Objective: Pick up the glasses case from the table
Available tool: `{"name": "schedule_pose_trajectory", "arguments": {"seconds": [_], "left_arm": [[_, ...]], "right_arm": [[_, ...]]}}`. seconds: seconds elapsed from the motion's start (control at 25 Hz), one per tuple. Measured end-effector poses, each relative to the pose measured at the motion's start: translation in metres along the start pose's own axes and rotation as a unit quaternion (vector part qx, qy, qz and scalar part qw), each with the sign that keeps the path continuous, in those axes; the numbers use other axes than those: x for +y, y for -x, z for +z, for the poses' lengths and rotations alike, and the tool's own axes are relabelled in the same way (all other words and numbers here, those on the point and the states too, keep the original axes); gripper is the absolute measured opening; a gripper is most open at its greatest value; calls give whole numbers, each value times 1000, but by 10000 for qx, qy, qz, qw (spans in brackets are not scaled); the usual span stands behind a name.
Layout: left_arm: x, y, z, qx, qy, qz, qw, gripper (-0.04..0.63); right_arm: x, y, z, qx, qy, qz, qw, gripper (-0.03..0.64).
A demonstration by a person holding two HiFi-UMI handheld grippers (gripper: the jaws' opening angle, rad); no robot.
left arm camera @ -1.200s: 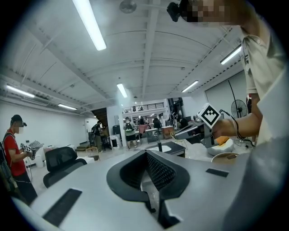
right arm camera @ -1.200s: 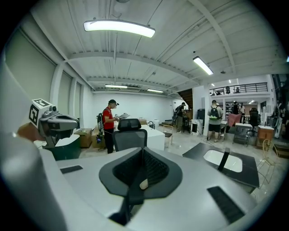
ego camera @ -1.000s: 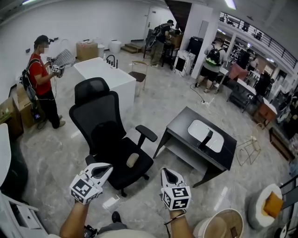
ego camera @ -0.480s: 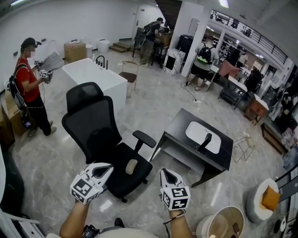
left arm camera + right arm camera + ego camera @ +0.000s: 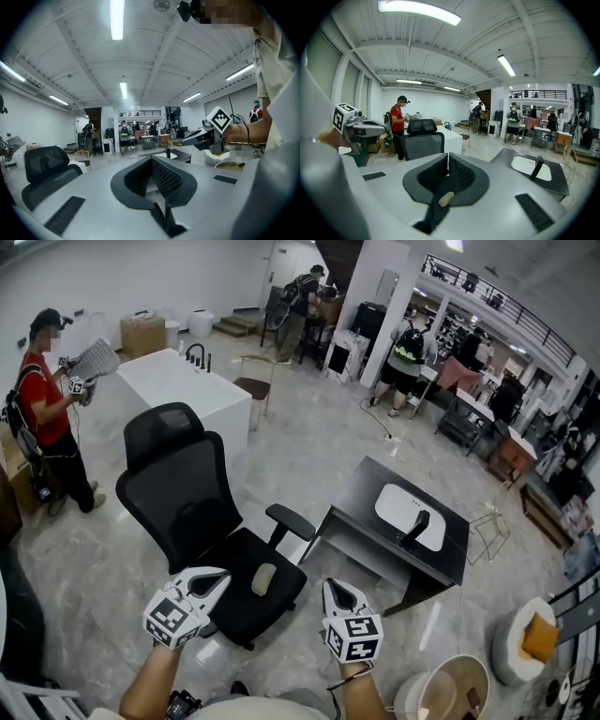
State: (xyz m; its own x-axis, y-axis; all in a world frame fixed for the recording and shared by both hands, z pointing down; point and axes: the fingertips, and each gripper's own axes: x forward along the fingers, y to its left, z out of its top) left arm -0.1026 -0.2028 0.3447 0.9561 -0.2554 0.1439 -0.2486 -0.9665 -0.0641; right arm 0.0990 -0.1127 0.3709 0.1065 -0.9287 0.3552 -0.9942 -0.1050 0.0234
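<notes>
progress: approach only. Nothing is gripped or touched, so the whole pick is still left.
glasses case [image 5: 264,578]: my read is that it's the beige oblong thing lying on the seat of the office chair [image 5: 202,493], toward the seat's front edge. Too small to confirm.
table: the black table [image 5: 448,557] stands to the right of the chair, well apart from it. It carries a white basin [image 5: 409,510]. I see nothing case-like on it.
left gripper [image 5: 220,577]: jaws closed together and empty, held just in front of the chair seat's left front corner.
right gripper [image 5: 331,586]: jaws closed to a thin slit and empty, just off the seat's right front. The case is nearer this one.
left to do: open one gripper, reach onto the seat, close on the case, lift.
vs earlier: the chair seat now sits closer to both grippers, so the person has stepped toward the chair. The chair and the person in red [image 5: 42,413] behind it have both slid left in the head view. Both grippers are as closed and empty as before.
</notes>
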Motion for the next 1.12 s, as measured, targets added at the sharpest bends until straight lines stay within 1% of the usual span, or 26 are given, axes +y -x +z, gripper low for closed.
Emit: {"name": "schedule_pose_trajectory", "arguments": {"seconds": [0.16, 0.28, 0.4, 0.52, 0.68, 0.92, 1.12], "left_arm": [[14, -22, -8, 90, 28, -4, 10000, 14], [25, -38, -14, 185, 46, 87, 9998, 14], [41, -53, -20, 274, 62, 290, 9992, 14], [55, -70, -22, 343, 118, 572, 9977, 14], [74, -100, -22, 413, 191, 880, 9951, 14], [100, -137, -36, 562, 385, 1186, 9906, 14], [115, -163, -59, 755, 598, 1311, 9867, 14]], "right_arm": [[-15, -26, -2, 52, -21, 37, 10000, 26], [-28, -53, -4, 100, -49, 153, 9998, 25], [-39, -86, -3, 105, -35, 377, 9992, 25], [-50, -118, -1, 150, 54, 674, 9976, 25], [-72, -161, 8, 201, 142, 996, 9947, 25], [-94, -214, 13, 314, 267, 1326, 9903, 26], [-110, -249, -1, 496, 234, 1477, 9875, 25]]}}
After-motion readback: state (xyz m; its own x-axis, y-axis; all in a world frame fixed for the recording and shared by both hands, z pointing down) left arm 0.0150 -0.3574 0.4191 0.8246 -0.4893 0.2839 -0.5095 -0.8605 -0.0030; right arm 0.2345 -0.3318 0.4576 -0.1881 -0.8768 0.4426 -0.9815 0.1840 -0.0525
